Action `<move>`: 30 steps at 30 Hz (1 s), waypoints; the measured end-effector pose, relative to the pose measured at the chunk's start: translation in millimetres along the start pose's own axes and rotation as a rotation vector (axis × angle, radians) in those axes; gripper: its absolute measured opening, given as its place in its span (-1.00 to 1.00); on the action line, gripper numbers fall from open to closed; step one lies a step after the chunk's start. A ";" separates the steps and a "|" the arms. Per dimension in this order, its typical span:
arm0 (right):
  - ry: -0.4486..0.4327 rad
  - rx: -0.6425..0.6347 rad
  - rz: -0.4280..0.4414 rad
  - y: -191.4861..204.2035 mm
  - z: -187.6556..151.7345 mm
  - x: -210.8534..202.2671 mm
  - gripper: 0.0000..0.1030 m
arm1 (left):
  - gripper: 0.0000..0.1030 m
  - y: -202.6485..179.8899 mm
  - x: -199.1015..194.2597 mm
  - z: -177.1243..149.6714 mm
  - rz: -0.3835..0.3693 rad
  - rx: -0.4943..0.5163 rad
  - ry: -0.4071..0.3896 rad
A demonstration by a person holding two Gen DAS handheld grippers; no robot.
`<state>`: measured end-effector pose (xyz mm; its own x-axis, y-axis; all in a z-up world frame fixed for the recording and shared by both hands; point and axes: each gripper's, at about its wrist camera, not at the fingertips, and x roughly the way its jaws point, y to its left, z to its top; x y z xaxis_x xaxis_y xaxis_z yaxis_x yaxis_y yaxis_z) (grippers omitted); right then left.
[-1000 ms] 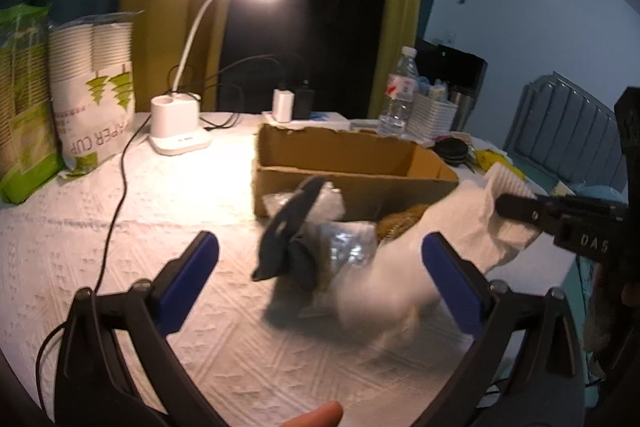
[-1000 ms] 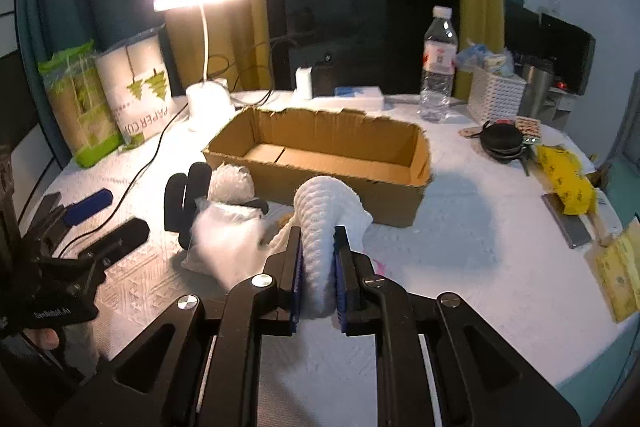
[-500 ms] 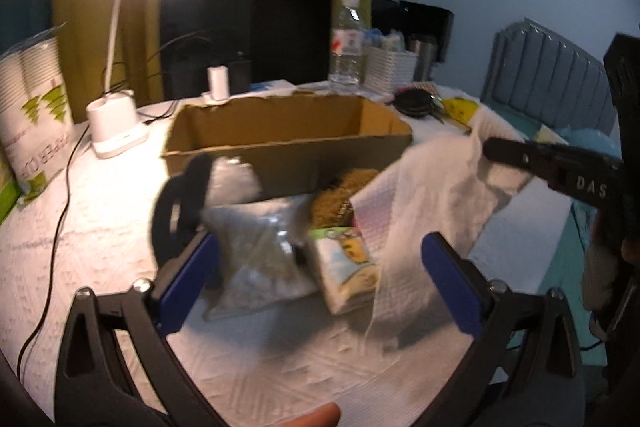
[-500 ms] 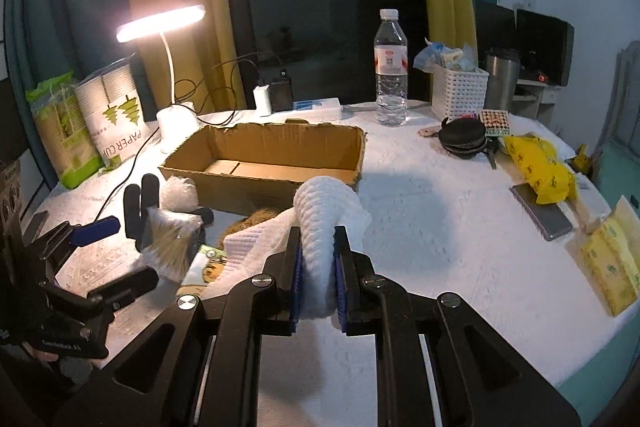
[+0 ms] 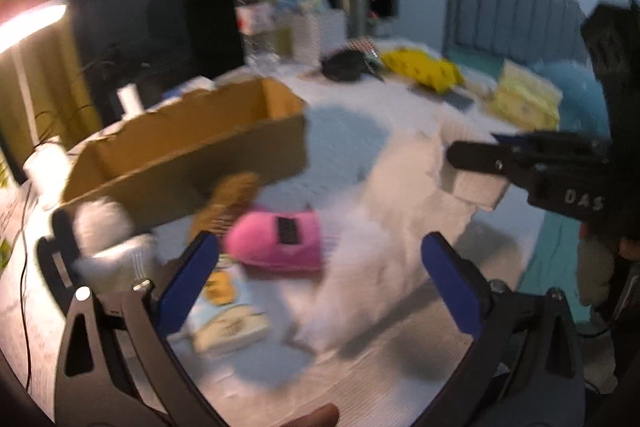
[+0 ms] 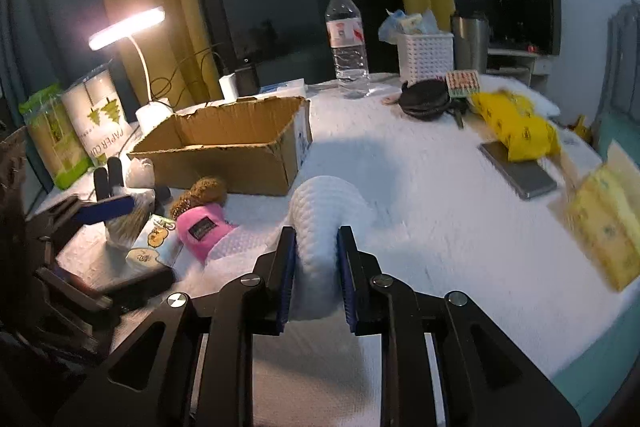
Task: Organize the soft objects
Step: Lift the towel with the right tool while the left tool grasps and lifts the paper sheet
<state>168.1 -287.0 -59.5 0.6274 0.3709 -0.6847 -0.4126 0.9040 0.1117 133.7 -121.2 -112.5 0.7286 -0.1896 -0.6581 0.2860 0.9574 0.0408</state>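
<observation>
Cardboard box [image 6: 224,151] on the table [image 6: 420,195], interior apparently bare. Right gripper [image 6: 316,267], jaws just easing apart, pinches the white towel [image 6: 328,215]; left gripper [image 5: 320,267] spread wide, holding nothing. Pink toy [image 6: 202,227] lies outside the box.

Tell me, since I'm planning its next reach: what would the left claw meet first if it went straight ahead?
Probably the white cloth draped between its open fingers, with the pink plush toy just left of that line; blur makes depth uncertain.
</observation>
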 end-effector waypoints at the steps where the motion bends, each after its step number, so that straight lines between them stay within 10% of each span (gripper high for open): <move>1: 0.015 -0.003 0.002 -3.0 -2.0 1.7 -0.48 | 0.98 -4.9 7.6 -0.2 -0.001 0.006 0.023; 4: 0.043 -0.012 -0.051 -15.8 -10.5 5.3 0.26 | 0.85 -15.4 24.3 -1.1 -0.008 0.012 0.061; 9: 0.050 0.014 -0.041 -38.6 -21.9 1.9 0.27 | 0.25 -34.3 41.0 -3.5 0.025 0.070 0.113; 17: 0.097 -0.021 -0.024 -38.1 -37.2 17.1 0.26 | 0.15 -54.7 45.9 -3.9 0.037 0.142 0.124; 22: 0.057 -0.025 -0.004 -38.6 -34.8 10.5 -0.66 | -0.60 -57.4 46.3 -2.7 -0.044 0.137 0.130; 24: 0.030 -0.028 0.002 -39.1 -32.4 0.9 -0.70 | -0.89 -57.7 43.9 -2.2 -0.044 0.134 0.120; 30: -0.020 0.008 -0.012 -48.9 -20.9 -19.3 -0.70 | -0.95 -32.5 24.9 4.3 -0.056 0.033 0.066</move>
<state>162.3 -342.8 -66.8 0.6455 0.3638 -0.6715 -0.3998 0.9101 0.1088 145.3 -158.0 -127.0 0.6686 -0.2267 -0.7082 0.3462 0.9378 0.0267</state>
